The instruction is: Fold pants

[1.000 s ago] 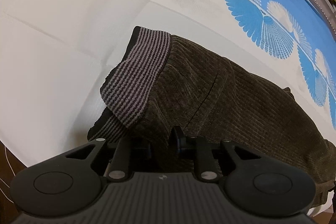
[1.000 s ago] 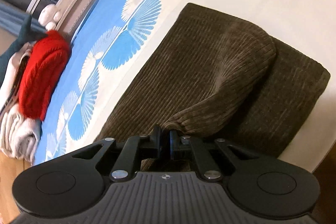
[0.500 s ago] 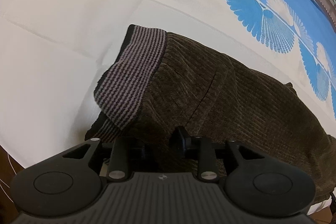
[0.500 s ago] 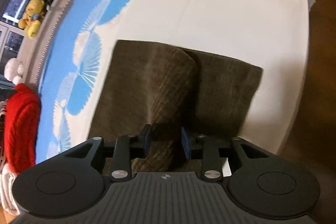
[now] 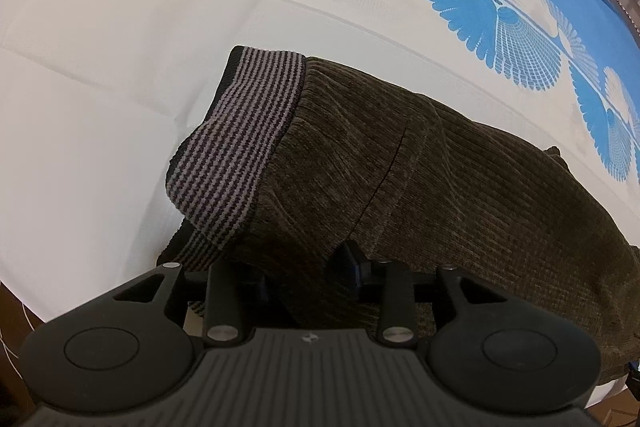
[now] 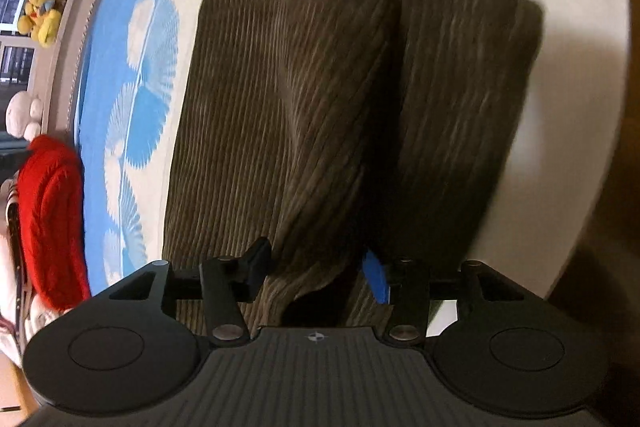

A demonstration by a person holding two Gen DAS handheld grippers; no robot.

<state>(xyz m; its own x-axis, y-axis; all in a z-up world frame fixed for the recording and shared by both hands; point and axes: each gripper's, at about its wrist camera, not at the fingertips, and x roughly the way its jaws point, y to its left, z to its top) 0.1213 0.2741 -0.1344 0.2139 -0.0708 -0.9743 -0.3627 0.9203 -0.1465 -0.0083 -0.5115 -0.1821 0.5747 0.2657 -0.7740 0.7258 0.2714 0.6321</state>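
Brown corduroy pants (image 5: 420,167) lie folded on the white and blue bed (image 5: 100,87). One left gripper (image 5: 306,273) points down, opening, cloth bunched between its jaws. One right gripper (image 6: 316,267) tilts down, opening, cloth loose between them.

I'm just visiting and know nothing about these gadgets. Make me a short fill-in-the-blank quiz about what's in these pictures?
1. The brown corduroy pants have a waistband patterned with ____.
2. The bedsheet is white, with fan shapes printed in ____.
3. The sweater lying at the bed's edge is ____.
4. The plush toy on the ledge is coloured ____.

Missing words: stripes; blue; red; yellow
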